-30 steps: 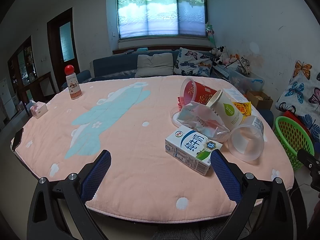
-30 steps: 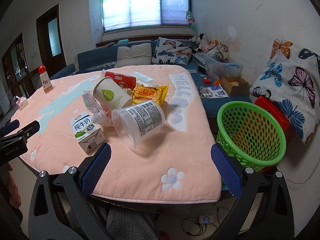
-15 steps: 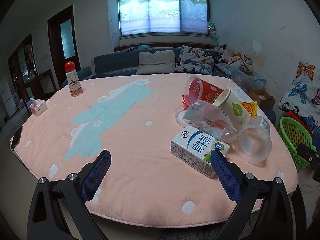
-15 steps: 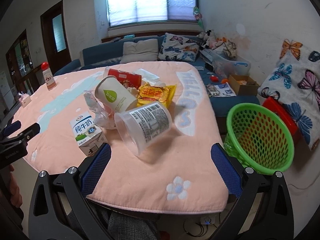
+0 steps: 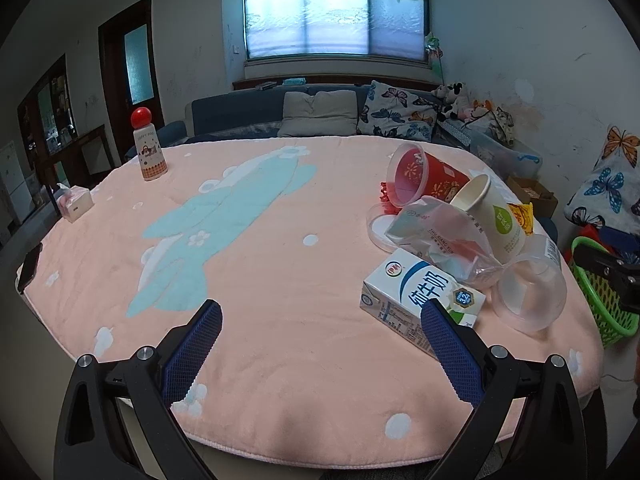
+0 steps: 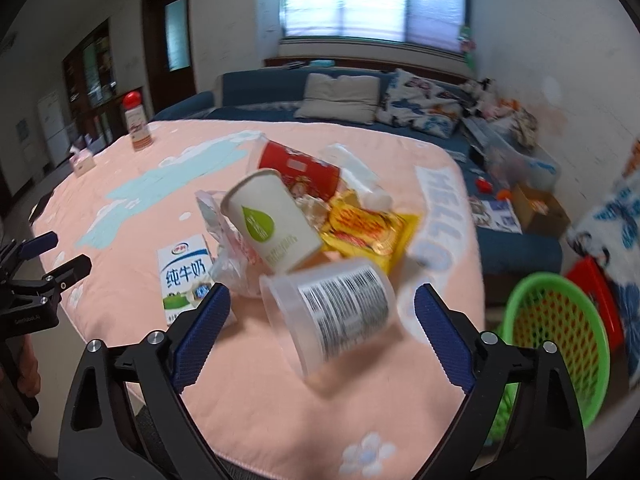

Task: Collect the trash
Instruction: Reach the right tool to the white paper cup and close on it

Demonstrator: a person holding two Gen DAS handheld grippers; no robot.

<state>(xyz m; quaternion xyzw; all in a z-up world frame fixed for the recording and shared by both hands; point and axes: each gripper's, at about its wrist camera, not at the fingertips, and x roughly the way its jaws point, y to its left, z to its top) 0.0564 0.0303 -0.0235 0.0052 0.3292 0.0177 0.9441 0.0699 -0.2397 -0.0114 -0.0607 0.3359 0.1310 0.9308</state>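
1. Trash lies heaped on the right part of the worktop (image 5: 280,360): a clear plastic tub (image 6: 332,312) on its side nearest the right tongs (image 6: 322,320), a white paper cup (image 6: 272,224) leaning just behind it, a milk carton (image 6: 184,276) to its left, a crumpled clear bag (image 5: 444,236), a red cup (image 5: 424,180) and a yellow snack wrapper (image 6: 368,228).
2. Right tongs stand wide with their jaws closing; the tub sits between the pads but nothing presses on it yet. Left tongs (image 5: 322,344) are released and empty, near the milk carton.
3. Likely trouble, as I judge it: the tub is round, slick and lying on its side, so a pinch off its middle could make it roll or squirt away, perhaps off the near edge.
4. Thin plastic may also buckle under a hard squeeze.
5. Paper cup rests against the tub; lifting the tub could topple it and scatter the pile.
6. Green mesh basket (image 6: 556,344) stands on the floor beside the worktop, low and to the right; a careless drop could miss it.
7. Worktop wears a soft pink quilted cover with a pale blue figure; a red-capped bottle (image 5: 150,146) and a tissue box (image 5: 74,204) sit well apart at the far left.
8. Room beyond: blue sofa (image 5: 248,116) with cushions, a wide window (image 5: 334,8), cluttered corner.
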